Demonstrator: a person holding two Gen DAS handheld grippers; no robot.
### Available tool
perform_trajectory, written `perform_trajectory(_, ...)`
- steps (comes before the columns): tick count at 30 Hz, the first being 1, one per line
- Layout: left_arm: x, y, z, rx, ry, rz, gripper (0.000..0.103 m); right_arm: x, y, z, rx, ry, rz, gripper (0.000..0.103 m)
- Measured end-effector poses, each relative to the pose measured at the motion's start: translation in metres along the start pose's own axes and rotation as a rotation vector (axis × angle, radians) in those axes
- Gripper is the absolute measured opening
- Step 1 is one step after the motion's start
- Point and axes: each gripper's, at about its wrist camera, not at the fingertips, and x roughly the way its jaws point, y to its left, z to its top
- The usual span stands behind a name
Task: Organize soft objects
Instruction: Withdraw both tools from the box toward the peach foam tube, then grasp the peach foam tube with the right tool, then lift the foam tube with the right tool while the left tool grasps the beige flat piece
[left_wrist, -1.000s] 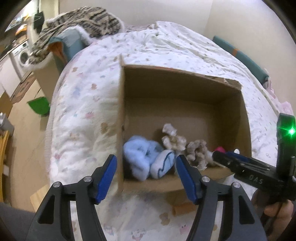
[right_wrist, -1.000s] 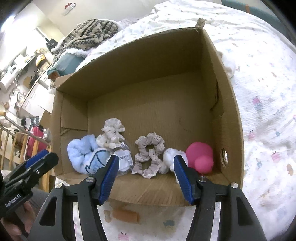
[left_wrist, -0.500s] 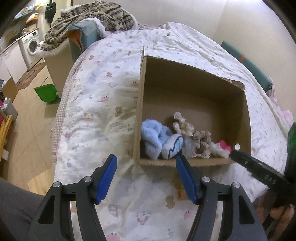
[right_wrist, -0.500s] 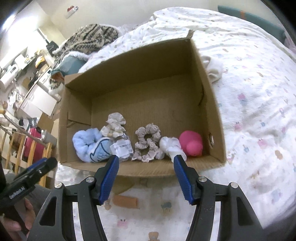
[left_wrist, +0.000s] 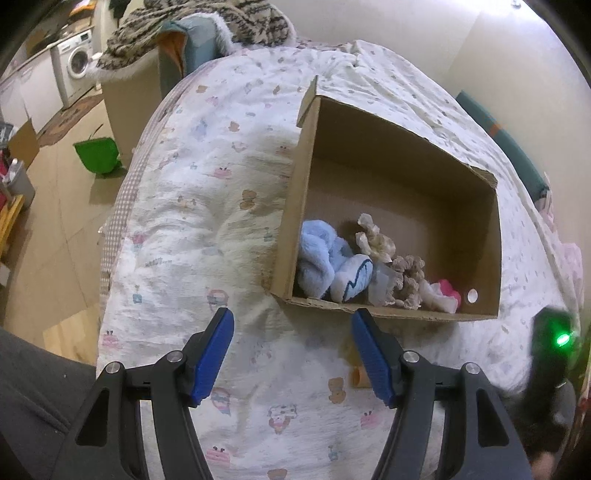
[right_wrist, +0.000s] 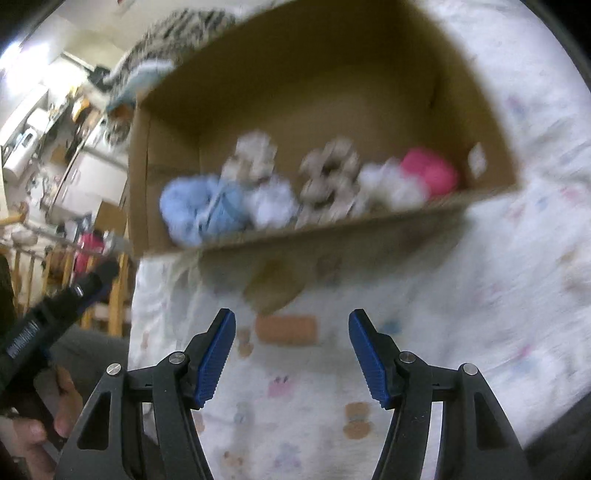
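A cardboard box (left_wrist: 388, 162) sits on the bed and holds soft things along its near wall: a blue fluffy toy (left_wrist: 317, 258), a white-and-blue piece (left_wrist: 351, 277), two beige scrunchies (left_wrist: 406, 273), a white piece (left_wrist: 439, 299) and a pink ball (left_wrist: 448, 290). The right wrist view is blurred but shows the box (right_wrist: 295, 66), blue toy (right_wrist: 199, 206), scrunchies (right_wrist: 328, 177) and pink ball (right_wrist: 428, 173). My left gripper (left_wrist: 291, 354) is open and empty above the quilt, short of the box. My right gripper (right_wrist: 291, 354) is open and empty. A small orange-brown roll (right_wrist: 286, 329) lies on the quilt between its fingers and the box.
The bed has a white printed quilt (left_wrist: 207, 206). A striped blanket (left_wrist: 207, 22) lies over a teal chair at the back. A green bin (left_wrist: 98, 155) and a washing machine (left_wrist: 79, 61) stand on the floor to the left. The other gripper shows at the right edge (left_wrist: 550, 369).
Both grippers have pulled back from the box, which now looks smaller and farther. The right wrist view has become blurred with motion. Both stay open and empty.
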Motion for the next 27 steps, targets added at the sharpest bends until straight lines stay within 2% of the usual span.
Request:
perform_trajectory(4, 0.004, 0.005, 0.002, -0.029, 0.013, 0.001, 0.063, 0.028, 0.012, 0.000, -0.071, 0.068, -0.062, 0.067)
perform_trajectory(7, 0.007, 0.008, 0.002, -0.049, 0.031, -0.005, 0.063, 0.043, 0.020, 0.000, -0.111, 0.102, -0.061, 0.067)
perform_trajectory(11, 0.010, 0.010, 0.002, -0.066, 0.047, -0.017, 0.063, 0.051, 0.030, -0.005, -0.175, 0.095, -0.110, 0.067)
perform_trajectory(13, 0.013, 0.009, 0.002, -0.067, 0.054, -0.013, 0.063, 0.053, 0.033, -0.005, -0.194, 0.087, -0.132, 0.058)
perform_trajectory(14, 0.014, 0.009, 0.002, -0.068, 0.060, -0.013, 0.063, 0.056, 0.036, -0.004, -0.208, 0.083, -0.153, 0.048)
perform_trajectory(16, 0.016, 0.007, 0.001, -0.067, 0.068, -0.017, 0.063, 0.059, 0.038, -0.007, -0.217, 0.082, -0.159, 0.047)
perform_trajectory(17, 0.016, 0.007, 0.001, -0.066, 0.068, -0.017, 0.063, 0.058, 0.039, -0.007, -0.220, 0.080, -0.159, 0.043)
perform_trajectory(18, 0.016, 0.006, 0.001, -0.062, 0.067, -0.017, 0.063, 0.058, 0.039, -0.008, -0.222, 0.081, -0.154, 0.027)
perform_trajectory(20, 0.016, 0.005, 0.001, -0.055, 0.063, -0.013, 0.063, 0.058, 0.038, -0.009, -0.217, 0.093, -0.129, 0.012)
perform_trajectory(27, 0.018, 0.007, 0.000, -0.053, 0.072, -0.007, 0.063, 0.034, 0.049, -0.020, -0.252, 0.085, -0.093, 0.009)
